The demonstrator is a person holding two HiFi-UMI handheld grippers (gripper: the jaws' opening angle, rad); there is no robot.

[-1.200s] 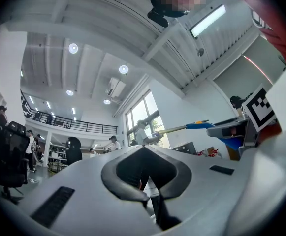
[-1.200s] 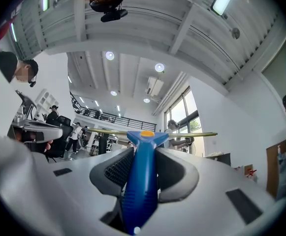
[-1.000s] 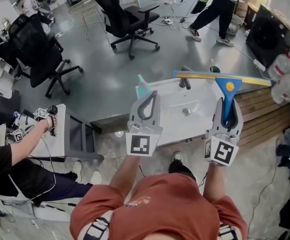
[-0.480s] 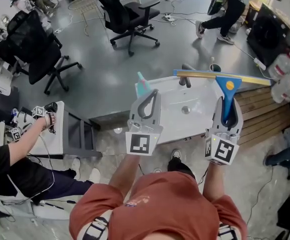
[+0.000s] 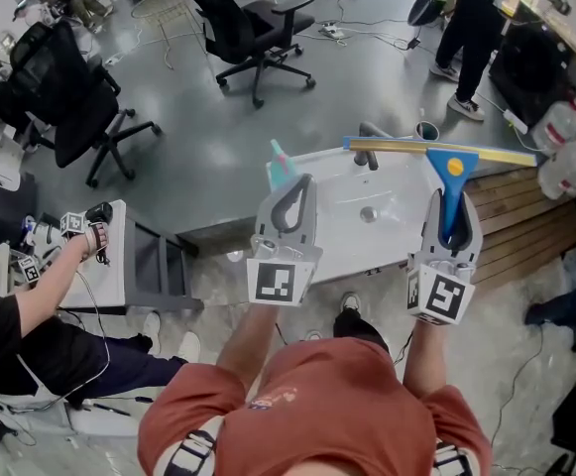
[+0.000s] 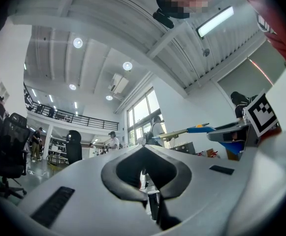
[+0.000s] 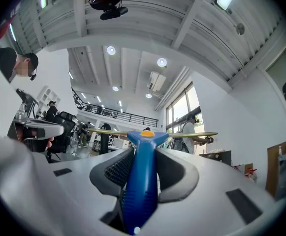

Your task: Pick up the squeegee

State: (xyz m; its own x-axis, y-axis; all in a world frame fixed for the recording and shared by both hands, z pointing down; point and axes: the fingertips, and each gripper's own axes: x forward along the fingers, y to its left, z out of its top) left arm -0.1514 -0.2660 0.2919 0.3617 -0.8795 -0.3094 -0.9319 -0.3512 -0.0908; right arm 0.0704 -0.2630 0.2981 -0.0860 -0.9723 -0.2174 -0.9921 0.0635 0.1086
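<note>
The squeegee has a blue handle, an orange dot and a long yellow blade across its top. My right gripper is shut on the handle and holds it upright above the white sink. In the right gripper view the blue squeegee stands between the dark ribbed pads, with the blade lying level past the tips. My left gripper is held up beside it, jaws shut tip to tip with nothing in them. In its own view the left gripper shows only an empty loop between the jaws.
A dark faucet and a teal bottle stand at the sink's far edge. Wooden slats lie to the right. Black office chairs stand on the grey floor. A seated person at the left holds other grippers.
Both grippers and the squeegee have stayed where they were. A person walking at the top right has moved further right.
</note>
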